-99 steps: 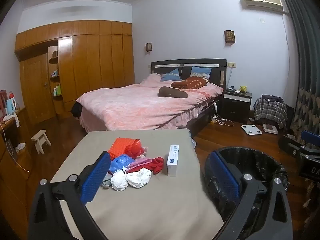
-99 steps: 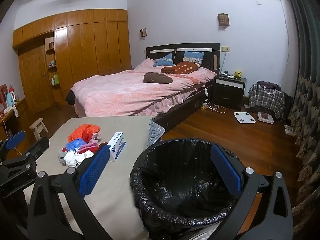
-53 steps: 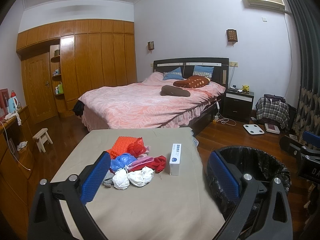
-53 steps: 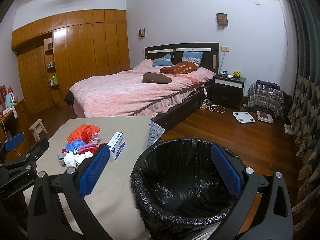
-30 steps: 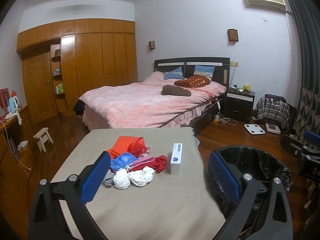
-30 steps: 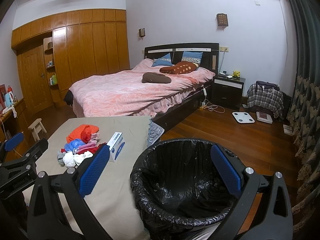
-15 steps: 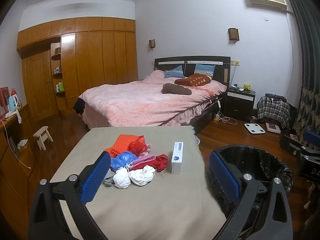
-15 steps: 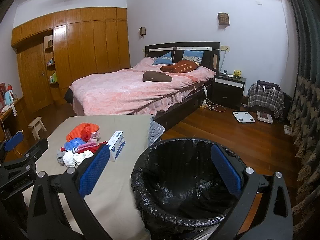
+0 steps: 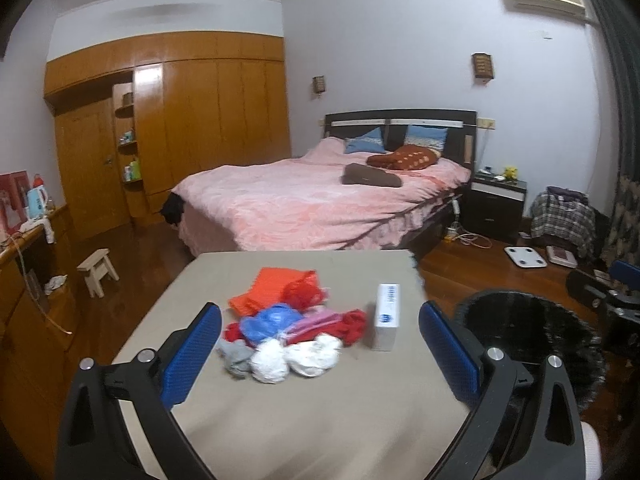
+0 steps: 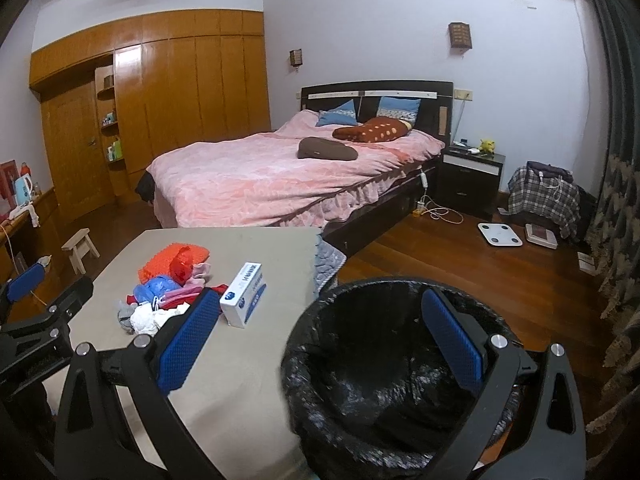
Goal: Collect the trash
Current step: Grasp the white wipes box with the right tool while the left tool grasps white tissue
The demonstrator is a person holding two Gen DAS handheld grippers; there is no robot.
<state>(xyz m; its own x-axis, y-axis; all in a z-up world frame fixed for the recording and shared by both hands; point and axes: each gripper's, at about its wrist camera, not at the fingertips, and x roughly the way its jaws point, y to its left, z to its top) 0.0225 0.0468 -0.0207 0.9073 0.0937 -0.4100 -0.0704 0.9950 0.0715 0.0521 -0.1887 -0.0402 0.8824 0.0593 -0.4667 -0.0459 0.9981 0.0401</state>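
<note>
Both grippers, left and right, are hanging with jaws wide, gripping nothing. Trash pile and box are lying on bench. Black-lined bin is standing beside bench, contents unclear.

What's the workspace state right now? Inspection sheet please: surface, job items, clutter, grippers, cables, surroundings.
Surface: table with beige cover, bare in front of the pile.
Job's things: trash pile of crumpled white, blue, red and orange pieces mid-table; white box lying just right of it; black-lined trash bin beside the table's right edge, nothing seen inside.
Clutter: nothing seen beyond the pile and box.
Grippers: left gripper open, empty, aimed at the pile; right gripper open, empty, over the bin.
Cables: white cord on the floor by the bed.
Surroundings: bed, wardrobe, nightstand, stool, scale.
</note>
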